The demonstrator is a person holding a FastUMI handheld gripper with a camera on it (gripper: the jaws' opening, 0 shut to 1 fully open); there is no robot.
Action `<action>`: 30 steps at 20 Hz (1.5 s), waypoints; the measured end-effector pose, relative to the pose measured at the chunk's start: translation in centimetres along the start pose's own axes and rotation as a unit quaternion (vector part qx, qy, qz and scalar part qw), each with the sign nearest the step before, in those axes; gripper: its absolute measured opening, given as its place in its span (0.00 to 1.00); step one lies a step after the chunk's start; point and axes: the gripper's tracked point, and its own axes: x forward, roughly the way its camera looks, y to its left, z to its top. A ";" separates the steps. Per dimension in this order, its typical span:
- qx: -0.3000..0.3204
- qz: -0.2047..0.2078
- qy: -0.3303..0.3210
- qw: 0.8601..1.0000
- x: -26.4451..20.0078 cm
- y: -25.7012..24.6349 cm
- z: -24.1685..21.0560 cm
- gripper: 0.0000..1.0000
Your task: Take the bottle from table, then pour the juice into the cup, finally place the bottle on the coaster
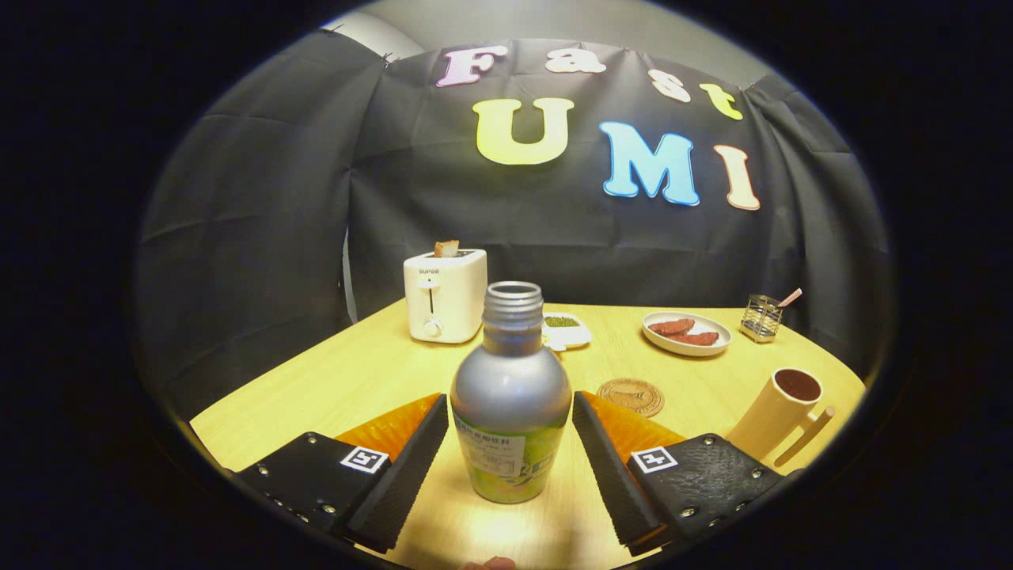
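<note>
A silver bottle with a green label and no cap stands upright on the wooden table. My gripper is open around it, one finger close on each side of its body, with a thin gap at both. The round brown coaster lies on the table just beyond the right finger. A cream cup with a handle stands further right, beside the right finger, and its inside looks dark brown.
A white toaster with a slice of bread in it stands at the back left. Behind the bottle sits a small white dish. Further right are a plate of red-brown food and a small wire holder.
</note>
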 end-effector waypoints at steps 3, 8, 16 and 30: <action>0.004 -0.003 0.019 1.000 0.5 0.2 -1.4 0.96; 0.005 -0.012 0.049 0.999 1.0 0.2 -3.7 0.96; 0.013 -0.010 0.067 0.998 1.5 0.3 -4.4 0.81; 0.132 0.030 0.092 0.986 -0.1 -0.8 -1.2 0.74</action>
